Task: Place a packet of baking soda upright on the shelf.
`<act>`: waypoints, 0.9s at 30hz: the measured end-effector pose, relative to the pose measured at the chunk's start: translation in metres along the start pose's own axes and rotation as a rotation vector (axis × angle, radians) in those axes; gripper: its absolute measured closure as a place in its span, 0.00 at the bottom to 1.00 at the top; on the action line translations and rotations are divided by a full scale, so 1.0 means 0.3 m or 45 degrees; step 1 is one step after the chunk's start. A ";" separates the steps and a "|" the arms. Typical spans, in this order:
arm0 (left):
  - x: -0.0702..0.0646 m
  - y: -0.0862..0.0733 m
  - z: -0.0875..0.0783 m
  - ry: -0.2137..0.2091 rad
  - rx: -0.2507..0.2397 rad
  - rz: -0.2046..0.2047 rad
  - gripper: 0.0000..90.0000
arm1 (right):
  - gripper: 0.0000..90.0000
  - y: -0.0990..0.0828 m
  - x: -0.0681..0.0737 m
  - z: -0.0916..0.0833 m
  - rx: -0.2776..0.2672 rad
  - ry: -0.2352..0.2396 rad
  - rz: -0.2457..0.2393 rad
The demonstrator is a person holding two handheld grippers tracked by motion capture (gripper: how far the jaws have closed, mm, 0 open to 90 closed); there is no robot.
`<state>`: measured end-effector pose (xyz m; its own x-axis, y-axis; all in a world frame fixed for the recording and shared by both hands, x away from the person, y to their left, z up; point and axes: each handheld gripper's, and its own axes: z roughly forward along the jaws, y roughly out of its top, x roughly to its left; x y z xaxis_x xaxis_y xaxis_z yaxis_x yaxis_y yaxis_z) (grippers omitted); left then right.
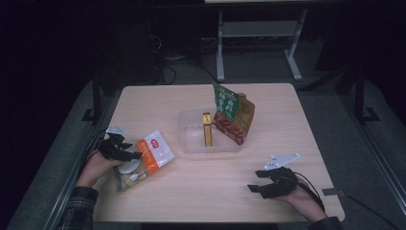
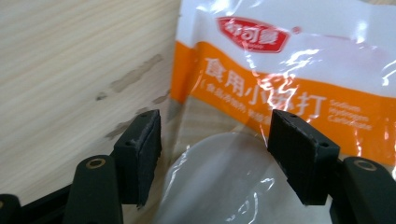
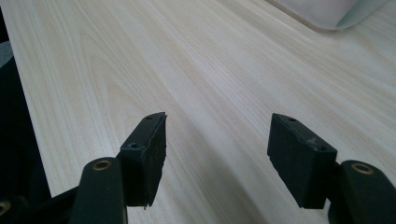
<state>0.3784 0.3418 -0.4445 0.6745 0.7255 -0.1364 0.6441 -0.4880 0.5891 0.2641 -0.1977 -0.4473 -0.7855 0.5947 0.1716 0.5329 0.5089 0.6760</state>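
- The left claw (image 1: 128,154) is sitting at the near-left corner of the surface (image 1: 201,191), right at the white-and-orange pouch (image 1: 143,160), with its jaws standing spread.
- In the left gripper view the pouch (image 2: 280,93) is lying flat on the wood straight ahead of the jaws, and its clear lower part, with a pale round lump inside, is showing in the gap between the two pads; neither pad is pressing on the film, so nothing is being pinched.
- The pouch's long axis is running diagonally in the high view, from the near-left end beside the left claw up and away toward the clear tray (image 1: 191,139) at the middle of the surface.
- That tray is already holding a narrow yellow box (image 1: 207,129) and a green-and-red bag (image 1: 234,115) that is leaning against its far-right side.
- The right claw (image 1: 256,181) is resting spread at the near-right edge, well apart from the pouch; in the right gripper view its pads are pointing over bare wood toward a corner of the tray (image 3: 327,9).
- Judging from this, the left hand is by far the nearer one, and any coming grasp would be turning on closing across the pouch's near end, square to that diagonal axis.
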 end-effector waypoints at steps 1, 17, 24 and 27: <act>-0.002 -0.001 0.004 -0.003 -0.010 -0.021 0.39 | 0.41 0.000 0.000 0.000 0.000 -0.001 0.000; 0.017 -0.018 0.008 -0.037 0.011 -0.024 0.83 | 0.41 0.001 0.002 0.001 0.000 -0.003 -0.001; 0.015 -0.016 -0.008 -0.035 0.023 -0.038 0.99 | 0.41 0.000 0.001 0.001 0.003 -0.003 -0.005; 0.009 -0.012 -0.019 -0.039 -0.003 -0.083 0.99 | 0.41 0.000 0.001 0.000 0.000 -0.003 -0.006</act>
<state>0.3760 0.3484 -0.4424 0.6419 0.7406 -0.1986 0.6860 -0.4390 0.5802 0.2639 -0.1976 -0.4473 -0.7874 0.5936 0.1664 0.5288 0.5117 0.6771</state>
